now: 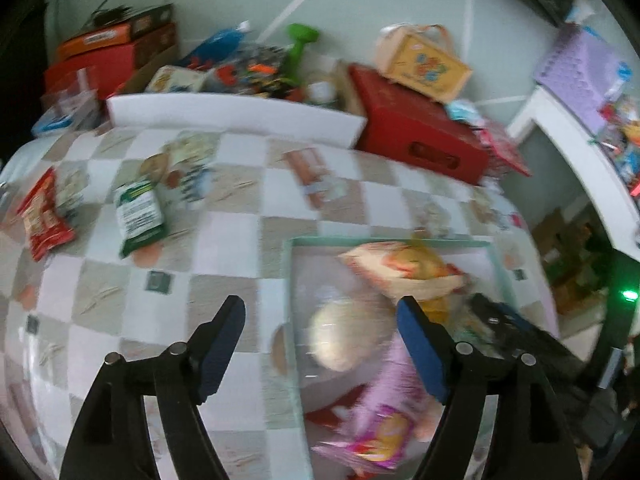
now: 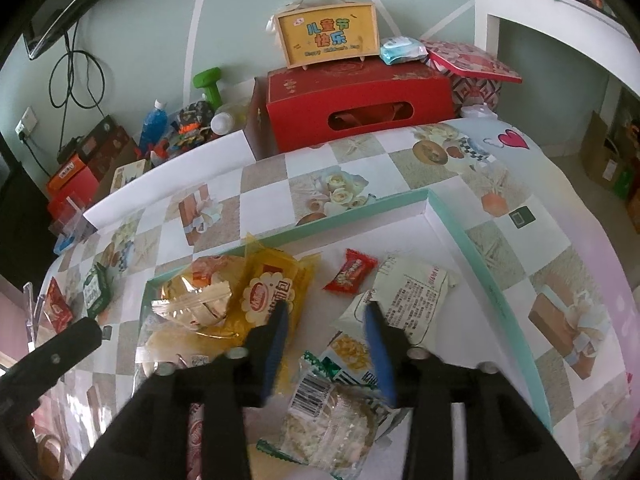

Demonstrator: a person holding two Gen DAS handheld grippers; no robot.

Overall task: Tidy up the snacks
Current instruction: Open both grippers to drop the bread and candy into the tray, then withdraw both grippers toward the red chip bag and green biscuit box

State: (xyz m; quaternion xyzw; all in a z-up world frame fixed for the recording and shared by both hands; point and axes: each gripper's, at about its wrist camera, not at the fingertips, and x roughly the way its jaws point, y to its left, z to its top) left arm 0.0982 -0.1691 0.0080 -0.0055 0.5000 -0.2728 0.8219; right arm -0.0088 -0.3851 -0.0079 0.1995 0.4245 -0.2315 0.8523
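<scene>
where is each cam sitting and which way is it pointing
Left wrist: on the left gripper, tilted down at the checked tablecloth and the tray's left edge; own open fingers show, plus the right gripper at right.
Right wrist: on the right gripper, tilted down into the teal tray of snacks; own open fingers show.
Shared: tray, red box.

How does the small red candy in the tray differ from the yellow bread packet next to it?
The red candy is far smaller than the yellow bread packet. The candy lies alone on the bare tray floor, while the bread packet lies in a heap with other wrappers. The candy's wrapper is red and opaque; the bread packet's is yellow and see-through. Both lie inside the tray.
</scene>
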